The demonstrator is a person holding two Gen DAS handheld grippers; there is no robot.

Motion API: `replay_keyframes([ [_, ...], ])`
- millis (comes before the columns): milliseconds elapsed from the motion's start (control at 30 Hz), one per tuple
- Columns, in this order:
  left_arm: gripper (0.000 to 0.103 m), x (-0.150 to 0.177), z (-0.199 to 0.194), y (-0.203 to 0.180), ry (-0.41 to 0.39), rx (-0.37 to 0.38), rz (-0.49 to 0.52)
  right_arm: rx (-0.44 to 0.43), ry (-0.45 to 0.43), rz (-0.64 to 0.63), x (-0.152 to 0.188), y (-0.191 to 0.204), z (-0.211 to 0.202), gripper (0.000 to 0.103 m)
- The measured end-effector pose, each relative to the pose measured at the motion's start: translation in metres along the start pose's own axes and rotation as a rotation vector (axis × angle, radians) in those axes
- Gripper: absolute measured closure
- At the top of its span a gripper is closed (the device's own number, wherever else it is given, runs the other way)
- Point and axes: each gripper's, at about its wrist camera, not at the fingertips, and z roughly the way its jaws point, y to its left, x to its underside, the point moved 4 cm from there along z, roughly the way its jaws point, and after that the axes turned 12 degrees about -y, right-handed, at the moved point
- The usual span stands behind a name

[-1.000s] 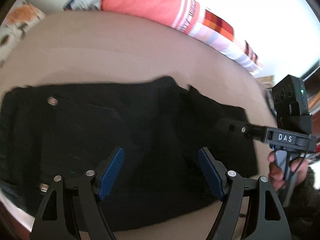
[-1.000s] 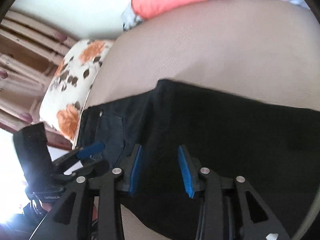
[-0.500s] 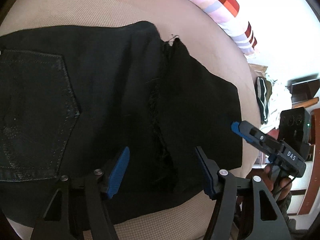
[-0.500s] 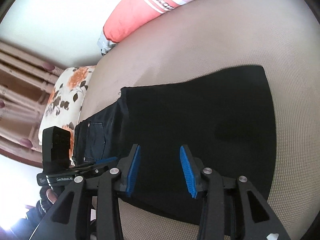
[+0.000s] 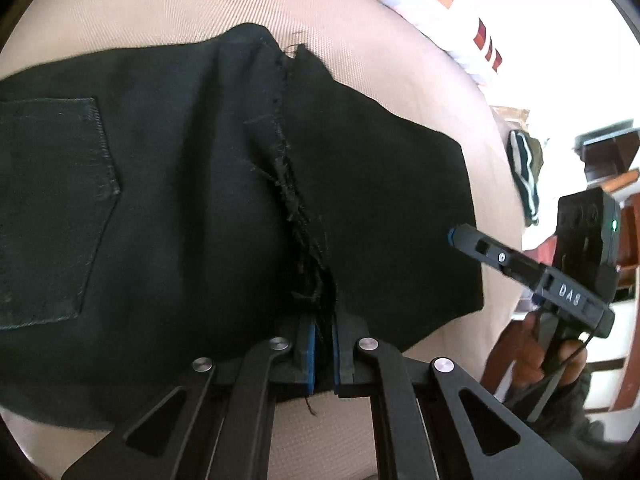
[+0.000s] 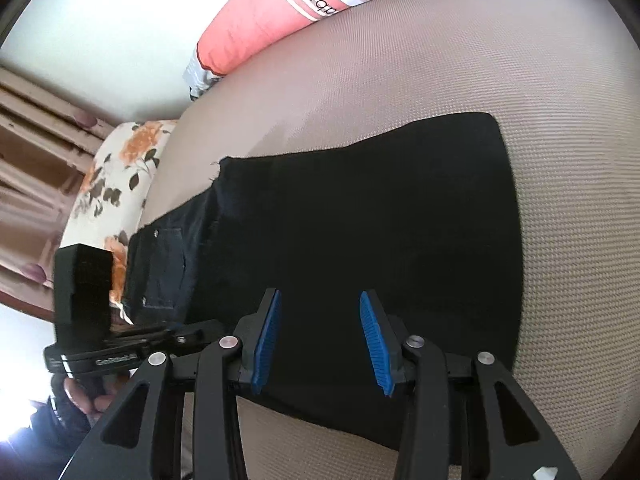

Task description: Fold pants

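Black pants [image 5: 180, 200] lie folded flat on a beige bed [image 5: 160, 12], back pocket [image 5: 52, 208] to the left. A frayed hem [image 5: 292, 184] runs down the middle toward me. My left gripper [image 5: 324, 336] is shut on the near end of that frayed edge, with threads and cloth pinched between the blue pads. In the right wrist view the pants [image 6: 380, 208] fill the centre. My right gripper [image 6: 320, 300] stands open just above the cloth near its front edge, nothing pressed between its pads. Its tip also shows at the pants' right edge [image 5: 456, 236].
A pink and striped pillow [image 6: 256, 20] lies along the bed's far side. A floral pillow [image 6: 116, 172] sits at the left end. A person's hand [image 5: 532, 364] holds the right gripper's handle. Bare beige bed [image 6: 560, 160] lies right of the pants.
My left gripper came down to the frayed hem and its jaws closed on it. The right gripper slid along the pants toward their right end, then held still, jaws unchanged.
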Motion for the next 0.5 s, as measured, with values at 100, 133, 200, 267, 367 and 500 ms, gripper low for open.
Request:
replay_keyframes([
  [100, 0.097, 0.003, 0.006, 0.008, 0.009, -0.027, 0.006, 0.029, 0.016, -0.026, 0.007, -0.003, 0.001, 0.063],
  [133, 0.097, 0.004, 0.01, 0.01, 0.014, -0.036, 0.008, 0.048, 0.024, -0.04, 0.01, -0.005, 0.004, 0.063],
  [200, 0.095, 0.005, 0.011, 0.013, 0.009, -0.046, 0.007, 0.068, 0.037, -0.056, 0.015, -0.008, 0.011, 0.064],
  [267, 0.093, 0.004, 0.009, 0.01, 0.009, -0.072, 0.034, 0.069, 0.027, -0.069, 0.014, -0.008, 0.011, 0.064],
  [367, 0.082, -0.007, -0.005, 0.006, -0.079, -0.195, 0.142, 0.085, -0.011, -0.086, 0.004, -0.005, 0.005, 0.062],
  [500, 0.078, -0.026, -0.017, -0.003, -0.191, -0.232, 0.231, 0.178, -0.095, -0.163, -0.021, -0.004, -0.003, 0.062],
])
